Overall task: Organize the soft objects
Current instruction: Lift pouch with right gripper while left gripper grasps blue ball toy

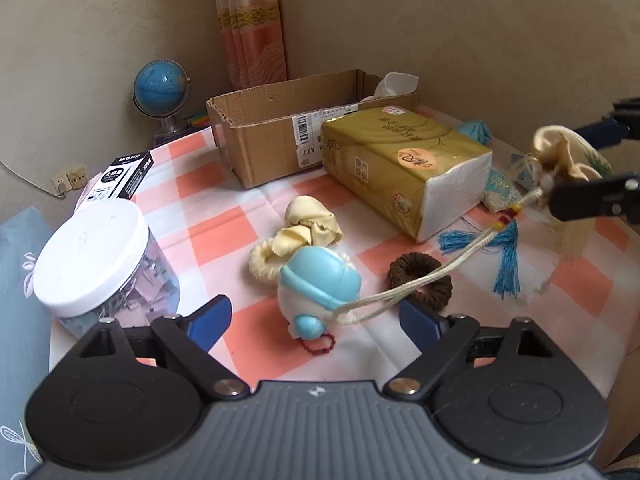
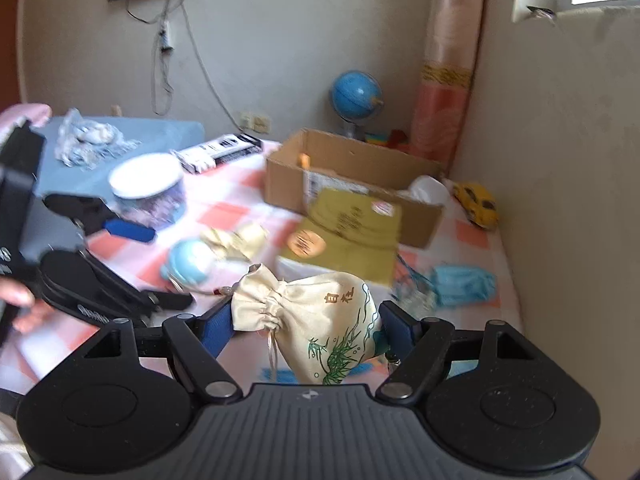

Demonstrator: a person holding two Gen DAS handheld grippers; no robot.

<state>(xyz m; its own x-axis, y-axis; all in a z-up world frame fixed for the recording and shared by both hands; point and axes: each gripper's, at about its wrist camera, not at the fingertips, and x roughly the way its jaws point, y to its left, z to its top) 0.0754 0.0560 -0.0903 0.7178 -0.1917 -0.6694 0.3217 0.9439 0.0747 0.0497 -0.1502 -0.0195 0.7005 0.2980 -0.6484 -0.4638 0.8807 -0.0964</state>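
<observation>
Cream satin pouch [image 2: 320, 320] sits pinched between our right claw [image 2: 306, 330] pads, lifted off the checked surface [image 1: 224, 224], its cord trailing to the blue toy [image 1: 316, 292]. Our left claw [image 1: 316, 320] gapes empty around that toy. We should free the cord, then carry to the one cardboard box [image 1: 260, 144]. We count two scrunchies, one tissue pack.

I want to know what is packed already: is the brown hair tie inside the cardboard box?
No, the brown hair tie lies on the checked tablecloth near the left gripper, well in front of the cardboard box.
</observation>
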